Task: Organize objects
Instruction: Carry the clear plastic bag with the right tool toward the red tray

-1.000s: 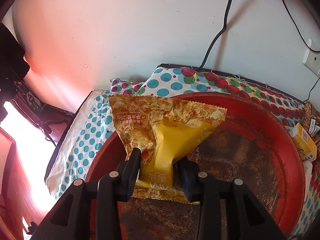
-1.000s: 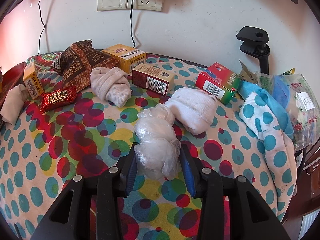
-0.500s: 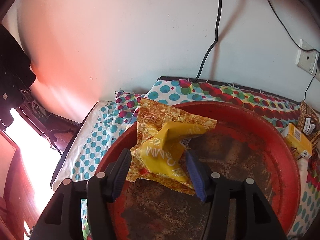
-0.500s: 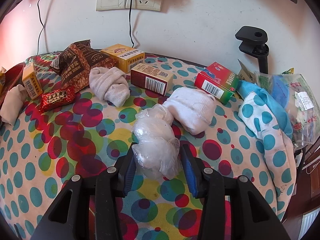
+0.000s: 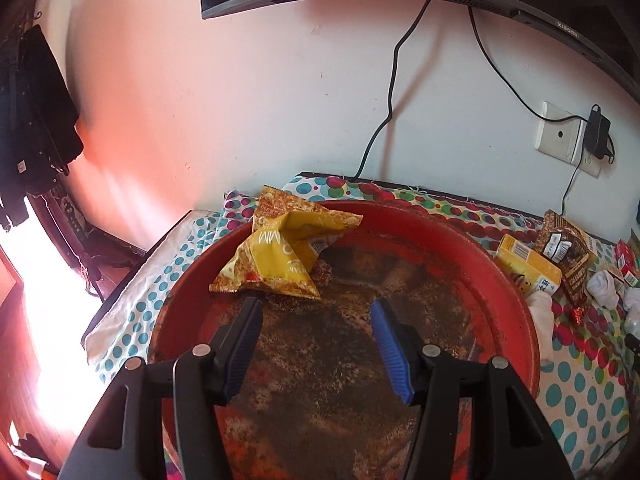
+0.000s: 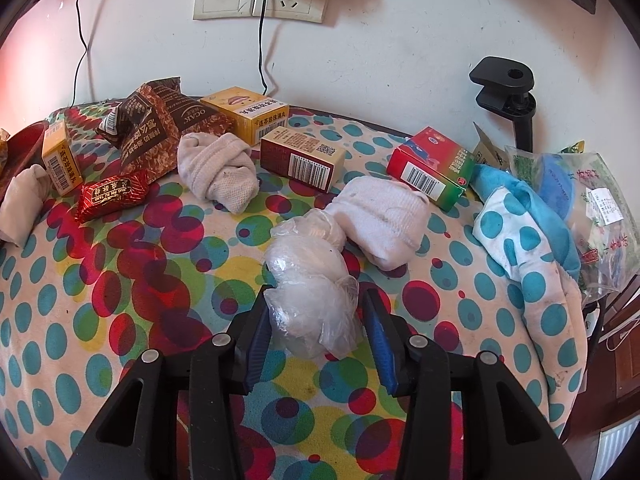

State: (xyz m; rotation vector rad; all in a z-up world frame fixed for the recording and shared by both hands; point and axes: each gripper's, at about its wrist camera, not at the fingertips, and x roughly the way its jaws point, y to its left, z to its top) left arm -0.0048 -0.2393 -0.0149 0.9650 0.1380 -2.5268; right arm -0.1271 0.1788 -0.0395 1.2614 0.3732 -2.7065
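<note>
A yellow snack packet (image 5: 286, 254) lies in the round red tray (image 5: 516, 320), leaning on its far-left rim. My left gripper (image 5: 316, 308) is open and empty, just behind the packet over the tray. My right gripper (image 6: 318, 300) is open around a crumpled clear plastic bag (image 6: 312, 280) that lies on the dotted cloth (image 6: 100, 300); the left pad touches it, the right pad stands apart.
On the cloth lie a white sock (image 6: 384, 224), a beige sock (image 6: 218, 172), a red candy bar (image 6: 112, 196), a brown snack bag (image 6: 160, 132), yellow boxes (image 6: 248, 116), a red-green box (image 6: 432, 168) and a blue cloth (image 6: 520, 224). A black clamp (image 6: 508, 96) stands at the wall.
My left gripper opened, let go of the yellow packet in the tray and drew back. My right gripper opened slightly around the plastic bag.
</note>
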